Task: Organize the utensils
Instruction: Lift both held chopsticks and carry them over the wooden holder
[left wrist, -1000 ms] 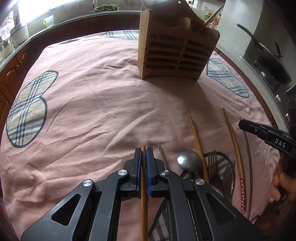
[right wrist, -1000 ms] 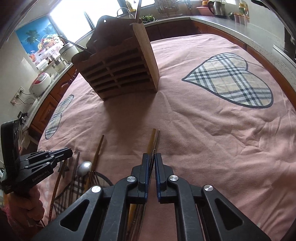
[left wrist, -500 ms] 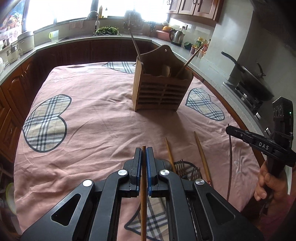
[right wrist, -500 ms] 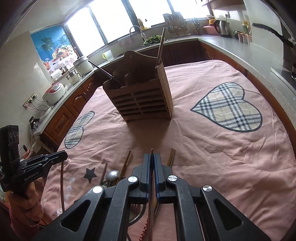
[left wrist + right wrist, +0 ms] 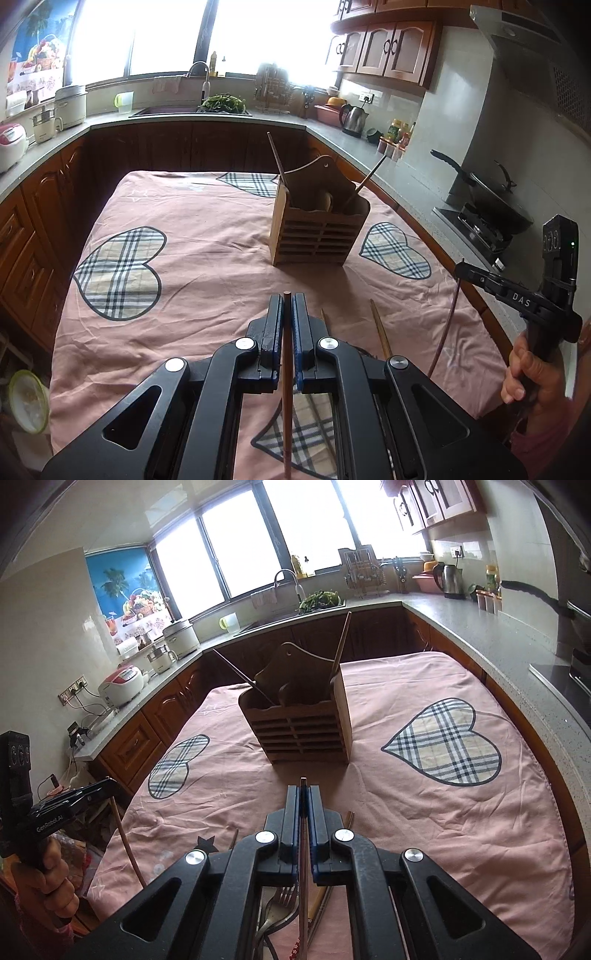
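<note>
Chopstick (image 5: 287, 369) ends below frame edge

Home kitchen: sink w/ faucet (image 5: 286, 581), kettle (image 5: 451, 580), rice cooker (image 5: 122, 685), wood cabinets (image 5: 388, 50).

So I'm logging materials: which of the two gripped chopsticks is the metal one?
The right gripper holds the silvery metal chopstick; the left gripper's chopstick is reddish-brown wood.

Wooden utensil holder (image 5: 317, 236): slatted front, upright mid-table on the pink cloth; chopsticks lean out of its compartments.
Wooden chopstick (image 5: 287, 376): pinched in the left claw (image 5: 287, 308), lifted.
Metal chopstick (image 5: 303, 853): pinched in the right claw (image 5: 303, 799), lifted.
Fork (image 5: 281, 904): flat on the near cloth.
</note>
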{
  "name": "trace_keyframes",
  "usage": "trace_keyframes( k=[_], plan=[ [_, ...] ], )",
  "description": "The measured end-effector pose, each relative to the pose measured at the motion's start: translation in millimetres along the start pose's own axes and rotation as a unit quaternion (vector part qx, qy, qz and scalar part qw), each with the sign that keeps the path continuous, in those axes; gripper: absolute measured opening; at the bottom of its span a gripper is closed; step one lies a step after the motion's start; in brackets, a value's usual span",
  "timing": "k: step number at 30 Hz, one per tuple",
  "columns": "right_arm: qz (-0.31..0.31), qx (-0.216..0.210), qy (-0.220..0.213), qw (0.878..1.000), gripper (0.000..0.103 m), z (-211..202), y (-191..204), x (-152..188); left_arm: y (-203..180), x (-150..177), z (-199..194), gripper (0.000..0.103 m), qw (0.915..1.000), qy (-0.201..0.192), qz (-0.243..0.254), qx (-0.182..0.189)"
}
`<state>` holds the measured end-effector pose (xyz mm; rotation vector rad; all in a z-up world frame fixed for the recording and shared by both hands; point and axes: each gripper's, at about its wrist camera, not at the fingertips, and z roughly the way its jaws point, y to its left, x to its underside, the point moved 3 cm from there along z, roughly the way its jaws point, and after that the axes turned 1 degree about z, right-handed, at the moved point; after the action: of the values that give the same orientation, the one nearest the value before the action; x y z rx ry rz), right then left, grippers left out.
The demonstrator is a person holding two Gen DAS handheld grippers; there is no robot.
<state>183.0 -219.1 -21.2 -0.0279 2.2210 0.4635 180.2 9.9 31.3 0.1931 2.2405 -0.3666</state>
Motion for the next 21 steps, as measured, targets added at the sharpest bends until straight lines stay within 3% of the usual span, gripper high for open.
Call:
trace_keyframes(
  k=[12, 21],
  plan=[
    [0.0, 0.005, -0.048, 0.999, 0.004, -26, 0, -14, 12, -12, -30, 0.004, 0.9959, -0.074, -0.052, 0.008],
    [0.001, 0.002, -0.085, 0.996, 0.004, -36, 3, -34, 24, -25, -33, 0.004, 0.9899, -0.109, -0.09, 0.01]
  ],
)
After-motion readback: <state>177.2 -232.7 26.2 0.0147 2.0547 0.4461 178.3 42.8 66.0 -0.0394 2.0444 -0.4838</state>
